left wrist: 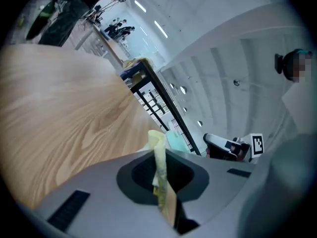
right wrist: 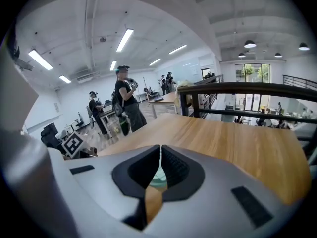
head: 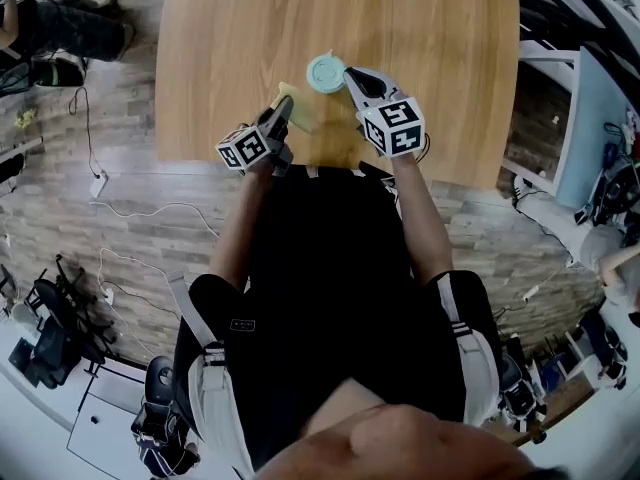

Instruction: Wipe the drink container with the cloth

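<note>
On wooden table [head: 420, 38], left gripper [head: 283, 109] clamping yellow cloth [left wrist: 159, 150], right gripper [head: 352, 76] closed beside mint drink container [head: 325, 72]

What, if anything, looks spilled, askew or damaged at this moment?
Nothing stands out. The drink container stands upright on the table with no spill around it. The left gripper is shut on the yellow cloth beside it, and the right gripper, jaws together, sits at the container's other side.

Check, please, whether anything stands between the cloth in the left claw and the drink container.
Nothing visible does. The cloth, pinched in the left claw, is right beside the drink container on the table, with no object between them. The right claw is at the container's other side.
</note>
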A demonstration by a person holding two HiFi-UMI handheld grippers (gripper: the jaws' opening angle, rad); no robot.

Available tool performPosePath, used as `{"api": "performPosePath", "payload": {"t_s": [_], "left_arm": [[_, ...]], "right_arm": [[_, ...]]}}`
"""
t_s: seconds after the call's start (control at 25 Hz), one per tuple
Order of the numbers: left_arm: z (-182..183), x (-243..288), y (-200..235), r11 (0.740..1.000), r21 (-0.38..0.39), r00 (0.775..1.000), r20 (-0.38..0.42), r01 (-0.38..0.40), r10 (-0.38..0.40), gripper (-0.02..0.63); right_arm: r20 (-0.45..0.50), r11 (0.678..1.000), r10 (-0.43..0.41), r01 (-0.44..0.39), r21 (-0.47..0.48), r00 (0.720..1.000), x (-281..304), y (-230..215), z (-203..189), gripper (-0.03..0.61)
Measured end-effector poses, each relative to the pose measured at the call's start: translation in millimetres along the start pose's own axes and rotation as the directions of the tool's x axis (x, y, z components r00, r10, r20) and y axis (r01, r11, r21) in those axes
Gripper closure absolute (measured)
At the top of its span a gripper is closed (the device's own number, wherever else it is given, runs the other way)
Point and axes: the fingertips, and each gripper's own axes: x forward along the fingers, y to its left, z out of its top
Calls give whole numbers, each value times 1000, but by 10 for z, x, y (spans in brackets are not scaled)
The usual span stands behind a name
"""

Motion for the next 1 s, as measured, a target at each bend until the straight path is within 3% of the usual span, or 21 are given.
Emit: {"api": "performPosePath", "payload": {"t_s": [0.16, 0.28, 0.48, 0.64, 0.8, 1.0], "left_arm": [[218, -149, -161, 993, 117, 999, 52, -22, 15, 583], [372, -216, -359, 967, 251, 996, 81, -47, 28, 583], [593, -246, -737, 889, 450, 991, 127, -84, 29, 583], [682, -273, -1034, 809, 577, 987, 160, -107, 17, 583], [729, -361, -1317, 747, 652, 979, 204, -129, -9, 583], [729, -472, -1563, 696, 699, 967, 253, -167, -23, 583]], "right_arm": [[69, 997, -63, 60, 39, 996, -166, -102, 48, 545], [112, 994, -99, 93, 53, 989, -290, -136, 96, 545], [185, 990, -142, 135, 49, 972, -432, -132, 190, 545], [239, 987, -161, 155, 43, 958, -539, -65, 231, 545], [300, 981, -195, 189, 51, 934, -695, 5, 273, 545], [369, 973, -231, 217, 79, 900, -901, 75, 339, 545]]}}
